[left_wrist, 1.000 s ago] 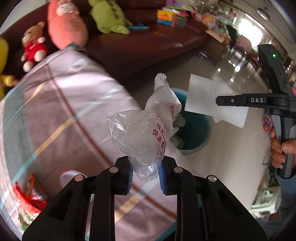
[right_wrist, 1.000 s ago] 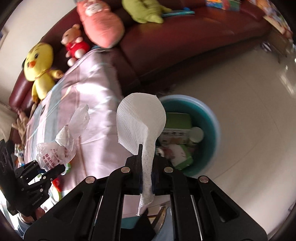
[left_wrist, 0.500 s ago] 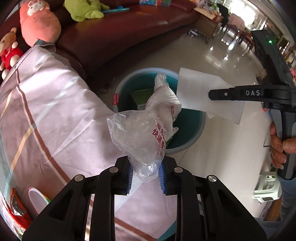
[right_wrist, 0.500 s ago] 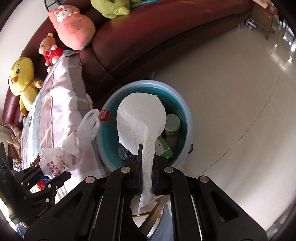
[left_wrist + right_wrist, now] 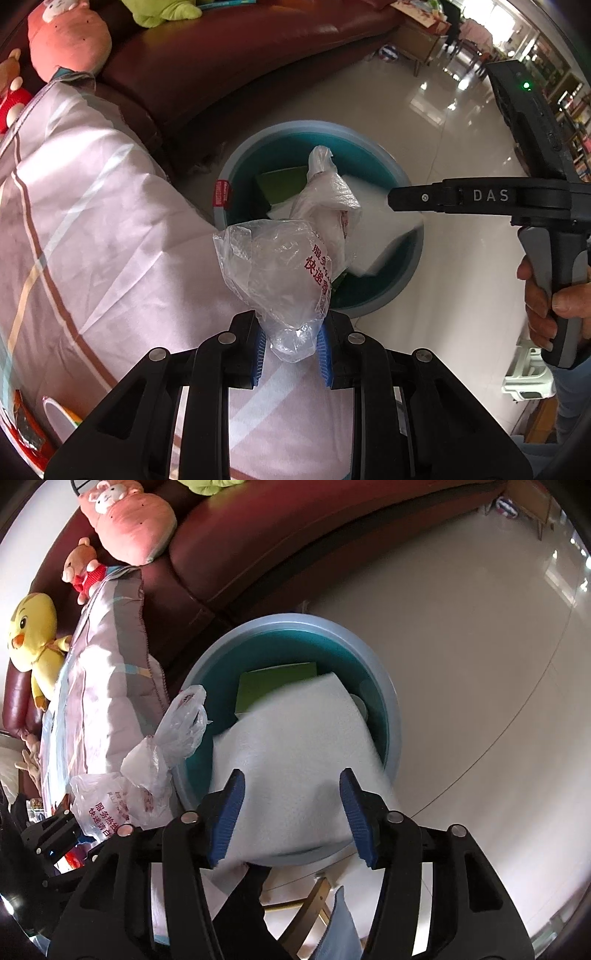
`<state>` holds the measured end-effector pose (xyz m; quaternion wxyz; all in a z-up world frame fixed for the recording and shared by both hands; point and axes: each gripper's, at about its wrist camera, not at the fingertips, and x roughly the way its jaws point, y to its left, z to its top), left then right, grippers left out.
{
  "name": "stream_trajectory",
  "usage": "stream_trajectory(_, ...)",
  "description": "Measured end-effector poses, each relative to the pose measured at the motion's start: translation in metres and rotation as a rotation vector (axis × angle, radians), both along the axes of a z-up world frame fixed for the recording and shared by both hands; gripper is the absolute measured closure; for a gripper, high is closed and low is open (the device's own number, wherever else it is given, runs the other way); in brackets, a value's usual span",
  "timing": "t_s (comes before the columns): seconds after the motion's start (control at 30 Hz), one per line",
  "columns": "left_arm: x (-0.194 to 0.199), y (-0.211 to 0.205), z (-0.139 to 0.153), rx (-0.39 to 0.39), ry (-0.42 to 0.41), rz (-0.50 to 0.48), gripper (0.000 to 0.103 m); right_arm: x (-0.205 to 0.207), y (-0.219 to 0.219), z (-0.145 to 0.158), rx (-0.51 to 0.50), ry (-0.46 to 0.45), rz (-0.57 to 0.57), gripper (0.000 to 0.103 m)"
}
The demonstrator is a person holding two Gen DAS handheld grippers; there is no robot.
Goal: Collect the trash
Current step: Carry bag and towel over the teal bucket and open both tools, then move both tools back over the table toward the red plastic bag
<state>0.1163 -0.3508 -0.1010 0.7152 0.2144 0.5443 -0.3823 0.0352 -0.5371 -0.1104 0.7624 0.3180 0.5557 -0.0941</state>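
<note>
The left gripper gripped a clear printed plastic bag beside the teal bin's rim, while the right gripper had just been opening, its pads off the white paper towel over the bin

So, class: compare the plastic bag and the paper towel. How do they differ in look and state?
1. The plastic bag is clear, crinkled and printed in red; the paper towel is plain, opaque white.
2. The bag is pinched in the shut left gripper; the towel lies loose between the right gripper pads, whose jaws have just been opening.

Shared: both are over the bin.
</note>
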Motion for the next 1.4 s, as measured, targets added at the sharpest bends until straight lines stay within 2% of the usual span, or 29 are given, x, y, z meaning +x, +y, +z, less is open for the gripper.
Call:
stream_trajectory(0.17, 0.004, -0.008, -0.006, 0.003, 0.016, -0.012, 0.079, 0.001, -0.006, 0.000, 0.007, 0.001, -0.010, 0.051)
stream_trajectory(0.27, 0.003, -0.015, -0.010, 0.003, 0.023, -0.028, 0.079, -0.002, -0.011, 0.004, 0.001, -0.003, -0.029, 0.038)
stream_trajectory(0.4, 0.000, -0.025, -0.016, 0.002, 0.034, -0.053, 0.079, -0.008, -0.020, 0.012, -0.016, -0.008, -0.053, 0.034)
stream_trajectory(0.47, -0.002, -0.032, -0.019, 0.006, 0.043, -0.071, 0.075, -0.012, -0.024, 0.014, -0.022, -0.005, -0.066, 0.033)
stream_trajectory(0.5, -0.003, -0.036, -0.021, 0.008, 0.045, -0.075, 0.067, -0.013, -0.027, 0.015, -0.027, -0.003, -0.073, 0.033)
stream_trajectory(0.53, -0.003, -0.039, -0.023, 0.015, 0.042, -0.074, 0.050, -0.015, -0.029, 0.016, -0.029, -0.001, -0.080, 0.033)
stream_trajectory(0.63, -0.003, -0.040, -0.019, 0.008, 0.004, -0.060, 0.027, -0.019, -0.033, 0.017, -0.032, 0.006, -0.096, 0.032)
stream_trajectory(0.67, -0.004, -0.038, -0.018, 0.005, -0.003, -0.058, 0.025, -0.020, -0.034, 0.017, -0.034, 0.008, -0.099, 0.032)
stream_trajectory(1.03, -0.003, -0.017, -0.003, -0.014, -0.009, -0.002, 0.013, -0.017, -0.022, 0.018, -0.028, 0.043, -0.081, 0.027)
stream_trajectory(1.4, -0.008, 0.025, 0.020, -0.061, -0.044, 0.050, 0.010, -0.015, 0.010, 0.038, -0.054, 0.043, -0.041, 0.027)
